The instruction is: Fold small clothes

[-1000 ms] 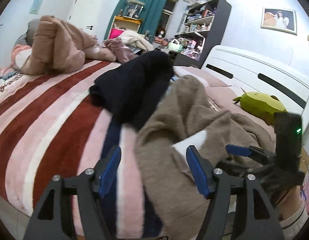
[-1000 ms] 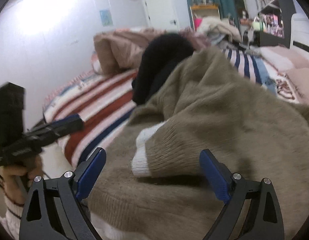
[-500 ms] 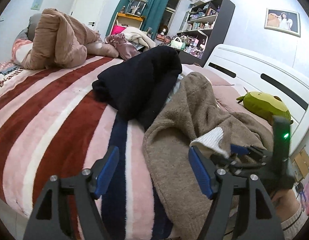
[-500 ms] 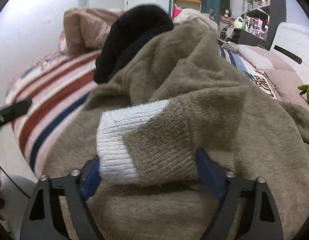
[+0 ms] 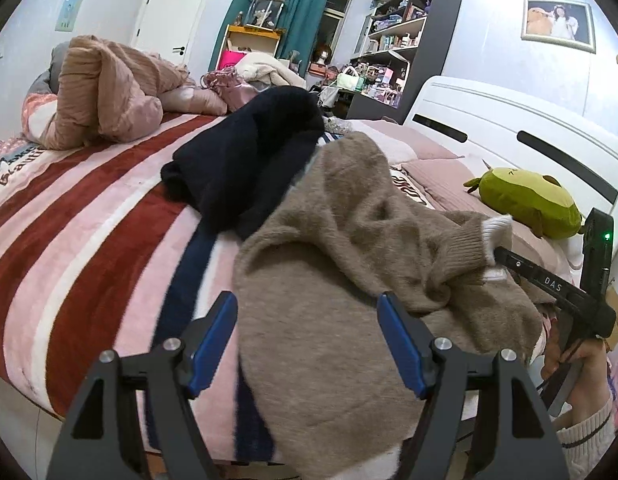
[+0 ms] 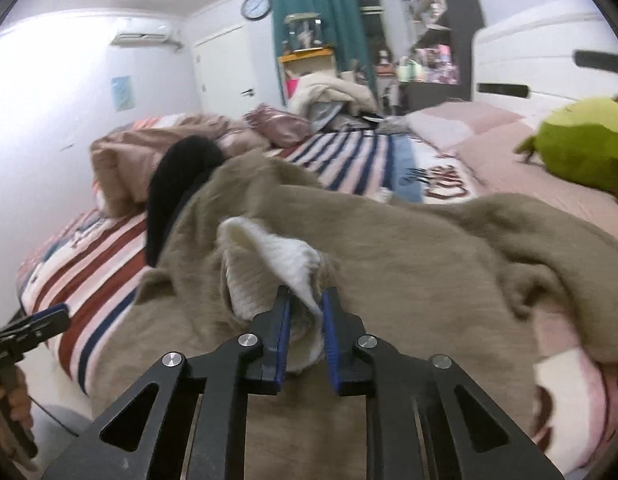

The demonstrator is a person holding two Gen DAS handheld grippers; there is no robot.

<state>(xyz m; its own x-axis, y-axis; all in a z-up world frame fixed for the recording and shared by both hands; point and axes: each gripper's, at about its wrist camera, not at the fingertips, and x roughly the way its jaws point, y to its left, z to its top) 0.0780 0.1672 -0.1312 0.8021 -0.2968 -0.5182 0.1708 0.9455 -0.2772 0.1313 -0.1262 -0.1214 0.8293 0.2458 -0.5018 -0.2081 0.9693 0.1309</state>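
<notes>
A fuzzy tan sweater (image 5: 341, 280) with white cuffs lies crumpled at the bed's near edge; it also fills the right wrist view (image 6: 409, 264). My right gripper (image 6: 305, 300) is shut on the sweater's white cuff (image 6: 277, 264) and holds it lifted. In the left wrist view the right gripper (image 5: 493, 255) shows at the right, pinching that cuff (image 5: 495, 228). My left gripper (image 5: 309, 320) is open and empty, its blue pads either side of the sweater's near part. A black garment (image 5: 245, 168) lies behind the sweater.
The bed has a red, pink and navy striped blanket (image 5: 89, 240). A pink-brown comforter (image 5: 105, 88) is heaped at the far left. A green plush toy (image 5: 529, 200) lies by the white headboard (image 5: 509, 128). Shelves (image 5: 393, 56) stand beyond.
My right gripper has closed on the sweater's white cuff and lifted it up and to the right. My left gripper stayed open and moved slightly closer over the sweater.
</notes>
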